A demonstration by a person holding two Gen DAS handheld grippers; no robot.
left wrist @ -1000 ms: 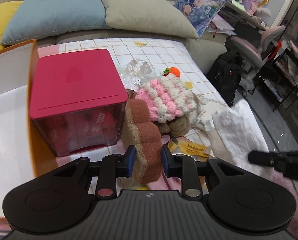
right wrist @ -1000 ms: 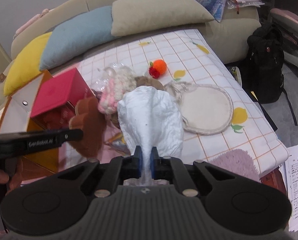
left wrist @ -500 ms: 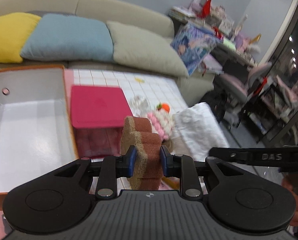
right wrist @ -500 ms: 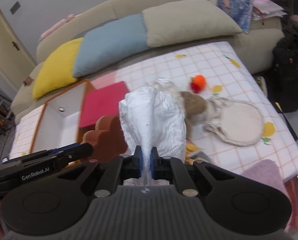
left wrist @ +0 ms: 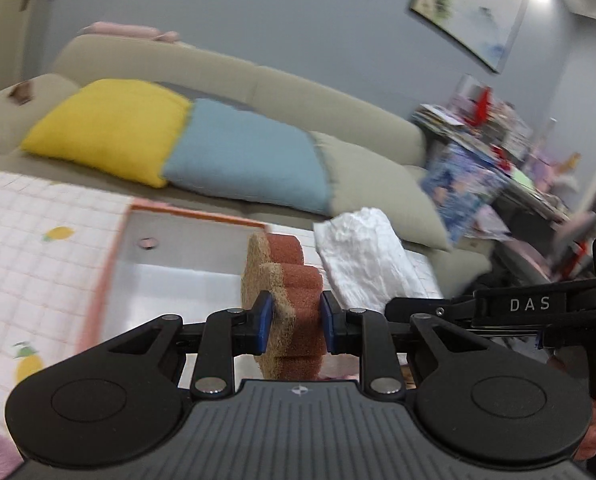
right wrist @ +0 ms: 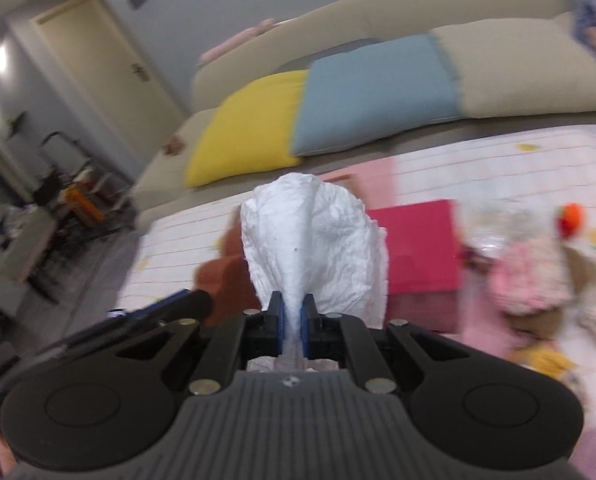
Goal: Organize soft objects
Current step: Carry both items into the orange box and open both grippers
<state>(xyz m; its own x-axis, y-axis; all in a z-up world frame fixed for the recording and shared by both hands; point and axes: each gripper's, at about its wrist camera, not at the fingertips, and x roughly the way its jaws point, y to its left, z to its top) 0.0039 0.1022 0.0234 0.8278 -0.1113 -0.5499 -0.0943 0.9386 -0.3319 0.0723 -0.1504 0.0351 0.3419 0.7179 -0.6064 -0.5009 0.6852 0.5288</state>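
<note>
My left gripper [left wrist: 293,320] is shut on a brown bear-shaped sponge [left wrist: 286,300] and holds it in the air over the near right part of an open orange-rimmed box [left wrist: 170,276] with a white inside. My right gripper [right wrist: 292,322] is shut on a crumpled white cloth [right wrist: 318,248], lifted above the table. That cloth shows in the left wrist view [left wrist: 366,256], just right of the sponge. The sponge shows in the right wrist view [right wrist: 226,280], left of the cloth. Both views are blurred.
A red box [right wrist: 422,256] sits right of the cloth. A pink and white knitted toy [right wrist: 530,280] and a small orange toy [right wrist: 572,218] lie further right on the checked tablecloth [left wrist: 38,248]. A sofa with yellow [left wrist: 106,128] and blue [left wrist: 250,156] cushions lines the back.
Both grippers have risen and swung left with their loads. The left view now looks over the open box toward the sofa; the red box has left it.
</note>
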